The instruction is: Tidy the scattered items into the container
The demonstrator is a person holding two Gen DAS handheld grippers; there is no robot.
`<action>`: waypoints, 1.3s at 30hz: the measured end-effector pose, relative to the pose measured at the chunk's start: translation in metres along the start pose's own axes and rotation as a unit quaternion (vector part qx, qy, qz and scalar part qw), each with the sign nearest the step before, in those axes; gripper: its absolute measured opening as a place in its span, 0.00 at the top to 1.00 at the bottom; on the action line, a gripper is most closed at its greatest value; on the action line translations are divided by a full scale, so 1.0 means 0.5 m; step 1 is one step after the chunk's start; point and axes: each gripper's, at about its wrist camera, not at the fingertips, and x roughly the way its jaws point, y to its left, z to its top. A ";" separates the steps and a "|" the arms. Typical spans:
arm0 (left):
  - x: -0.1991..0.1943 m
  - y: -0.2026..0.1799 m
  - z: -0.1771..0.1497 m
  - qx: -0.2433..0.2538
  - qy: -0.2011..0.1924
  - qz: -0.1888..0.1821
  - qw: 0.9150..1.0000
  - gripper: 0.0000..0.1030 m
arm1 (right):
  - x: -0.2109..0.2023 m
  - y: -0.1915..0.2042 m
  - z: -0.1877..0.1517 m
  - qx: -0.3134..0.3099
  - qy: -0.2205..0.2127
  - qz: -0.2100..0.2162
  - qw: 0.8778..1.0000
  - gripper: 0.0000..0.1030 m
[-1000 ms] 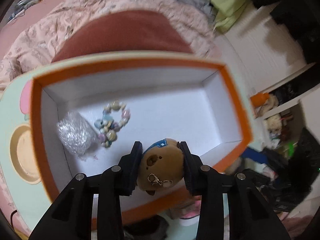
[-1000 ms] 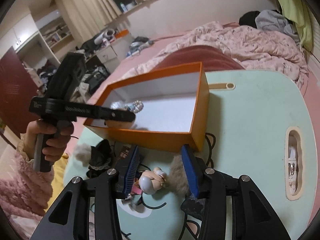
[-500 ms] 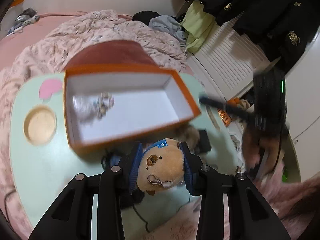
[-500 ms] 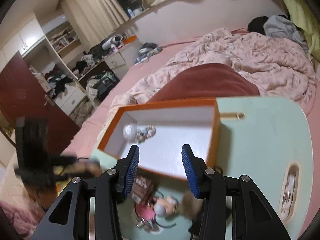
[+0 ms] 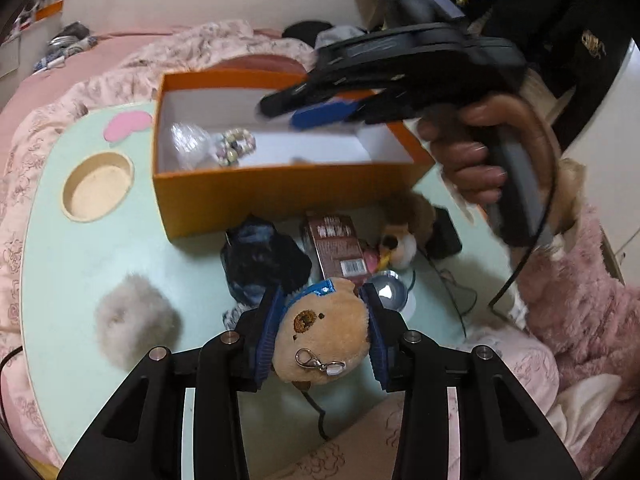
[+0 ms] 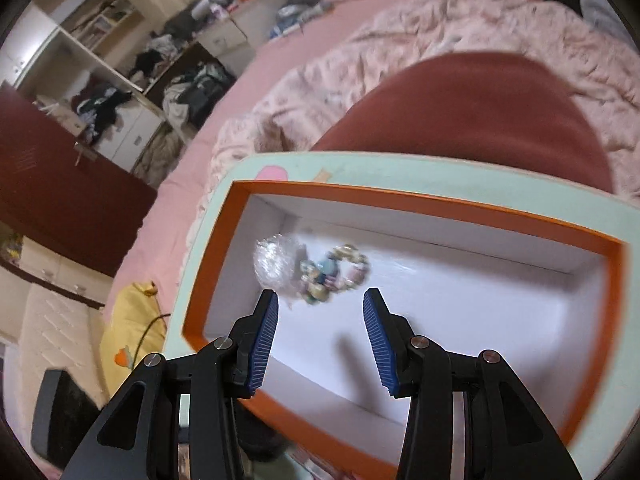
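Observation:
My left gripper point(image 5: 322, 334) is shut on a tan plush bear keychain point(image 5: 324, 340) and holds it above the mint table point(image 5: 64, 264), well short of the orange box point(image 5: 280, 192). The box holds a clear plastic bundle point(image 5: 188, 144) and a bead bracelet point(image 5: 236, 146). My right gripper point(image 6: 320, 328) is open and empty over the box point(image 6: 612, 320), near the bundle point(image 6: 276, 264) and the bracelet point(image 6: 340, 272). It also shows in the left wrist view point(image 5: 320, 114), held by a hand.
On the table in front of the box lie a grey fluffy ball point(image 5: 136, 320), a dark fuzzy item point(image 5: 260, 264), a brown packet point(image 5: 336, 248), a small plush point(image 5: 400, 240), a shiny round thing point(image 5: 388, 292) and a black cable point(image 5: 452, 288). A round recess point(image 5: 98, 186) is at left. Pink bedding surrounds the table.
My left gripper drew back from over the box with the bear still held. My right gripper rose from the items on the table and moved over the box, open.

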 end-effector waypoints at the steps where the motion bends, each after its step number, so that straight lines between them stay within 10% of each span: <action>1: -0.011 0.007 0.002 -0.006 -0.011 -0.003 1.000 0.61 | 0.016 0.005 0.007 0.001 0.004 -0.008 1.000 0.51; 7: -0.024 0.064 0.006 -0.046 -0.024 0.042 0.998 0.60 | 0.076 0.041 0.013 -0.062 0.005 -0.101 0.993 0.52; 13: 0.036 0.047 0.009 -0.007 0.000 0.092 0.996 0.51 | 0.091 0.050 0.002 -0.114 0.015 -0.137 0.984 0.81; 25: -0.015 0.052 0.126 0.006 -0.033 0.072 0.997 0.49 | -0.111 -0.012 -0.056 -0.067 -0.117 -0.023 0.991 0.85; 34: 0.085 0.032 0.273 0.069 0.041 0.179 0.981 0.59 | -0.209 -0.033 -0.135 -0.051 -0.164 0.024 0.985 0.85; 39: 0.172 0.043 0.282 0.086 0.106 0.273 0.952 0.74 | -0.219 -0.047 -0.153 -0.047 -0.170 0.044 0.983 0.85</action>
